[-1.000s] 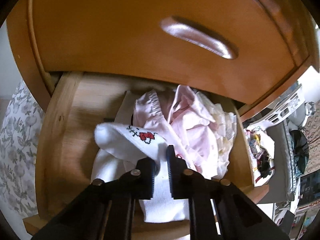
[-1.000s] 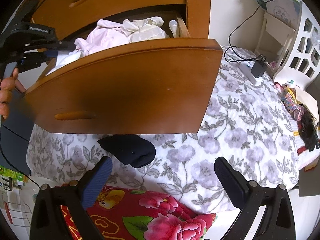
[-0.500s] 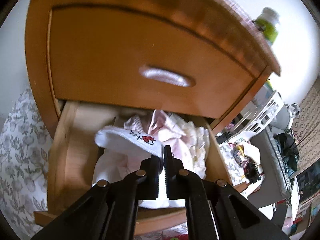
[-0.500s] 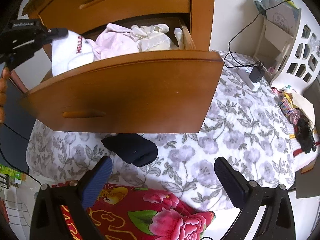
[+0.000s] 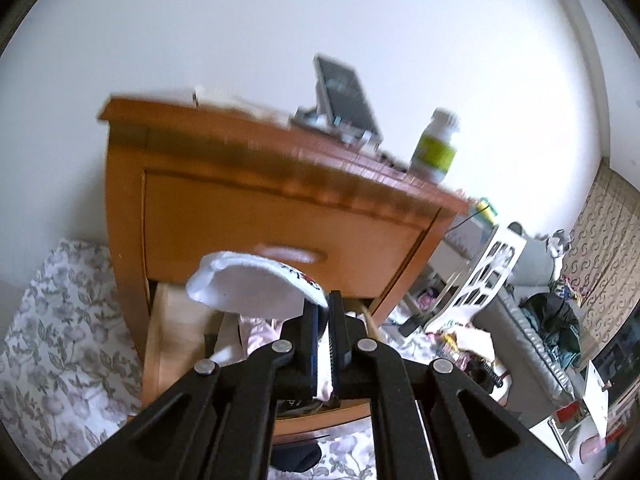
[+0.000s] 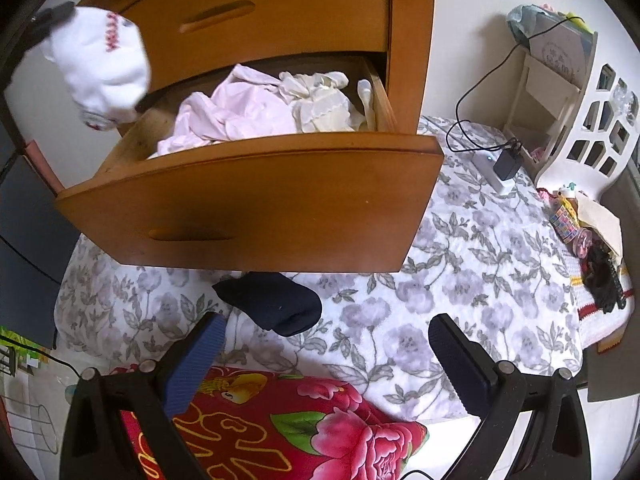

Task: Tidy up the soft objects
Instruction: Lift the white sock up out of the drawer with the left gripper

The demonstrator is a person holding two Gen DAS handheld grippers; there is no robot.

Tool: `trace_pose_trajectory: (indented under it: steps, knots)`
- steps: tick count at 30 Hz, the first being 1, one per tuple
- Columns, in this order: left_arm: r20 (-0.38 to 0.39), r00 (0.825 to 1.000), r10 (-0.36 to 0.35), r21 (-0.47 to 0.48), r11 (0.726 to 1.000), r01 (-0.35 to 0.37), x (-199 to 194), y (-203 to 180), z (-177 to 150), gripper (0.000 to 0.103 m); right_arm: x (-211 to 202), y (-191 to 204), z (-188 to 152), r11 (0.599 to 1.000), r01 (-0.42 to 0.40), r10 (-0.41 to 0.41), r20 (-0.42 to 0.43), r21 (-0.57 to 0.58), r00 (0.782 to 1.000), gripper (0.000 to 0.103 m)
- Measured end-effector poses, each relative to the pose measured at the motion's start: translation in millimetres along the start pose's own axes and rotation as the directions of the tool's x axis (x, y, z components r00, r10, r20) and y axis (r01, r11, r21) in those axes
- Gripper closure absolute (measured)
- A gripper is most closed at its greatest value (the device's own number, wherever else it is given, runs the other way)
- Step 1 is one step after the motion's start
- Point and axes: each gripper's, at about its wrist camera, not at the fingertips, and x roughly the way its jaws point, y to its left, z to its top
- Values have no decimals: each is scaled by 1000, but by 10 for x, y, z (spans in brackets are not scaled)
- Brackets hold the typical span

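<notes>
White wall fills the room behind a wooden nightstand, and its lower drawer is pulled out over a bed cover with grey flowers. The drawer is used here as the landmark.

A white sock with red stitching is clamped in the left gripper, whose jaws are pressed together on the cloth. The sock is held up in the air, above the drawer's left end and clear of the clothes inside. The step in hand looks like taking the sock out of the drawer to sort it.

The right gripper is held in front of the drawer, above the bed cover, with its jaws wide apart and nothing between them. A dark sock is lying on the bed cover just under the drawer's front edge. Next, a place must probably be picked for the white sock, and it must be carried there without dragging on the drawer.

Pink and cream clothes are piled loosely inside the drawer. A red flowered cloth is spread below the drawer, near the right gripper. A charger and its cable are lying to the right of the drawer and could be caught. A bottle and a phone on a stand are set on top of the nightstand, above the drawer.
</notes>
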Motion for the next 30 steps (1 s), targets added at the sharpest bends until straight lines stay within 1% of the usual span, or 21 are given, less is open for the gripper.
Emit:
trace_pose_trajectory:
  steps: [4,7,11,15,20,26,30]
  knots:
    - [51,999,-13,4,1000,12,-300,-45,19,99,-75,24,-16,1000,0,0,15,-1,1000,0]
    - [69,997,-22,9,1000,21,-459,-107,-4,99,-130,36,-28,1000,-1,2,24,-2,1000,0]
    - [80,997,-24,14,1000,23,-590,-177,-77,99,-208,50,-49,1000,-3,3,38,-3,999,0]
    - [70,997,-13,27,1000,11,-651,-220,-211,99,-278,56,-72,1000,-4,5,51,-2,999,0]
    - [32,999,-8,29,1000,7,-636,-263,-402,99,-349,57,-97,1000,-8,7,65,2,998,0]
    - [-50,999,-2,14,1000,3,-475,-308,-653,99,-434,16,-124,1000,-10,9,84,16,996,0]
    - [-114,994,0,9,1000,1,-328,-334,-817,99,-439,-36,-131,999,-9,6,85,32,996,0]
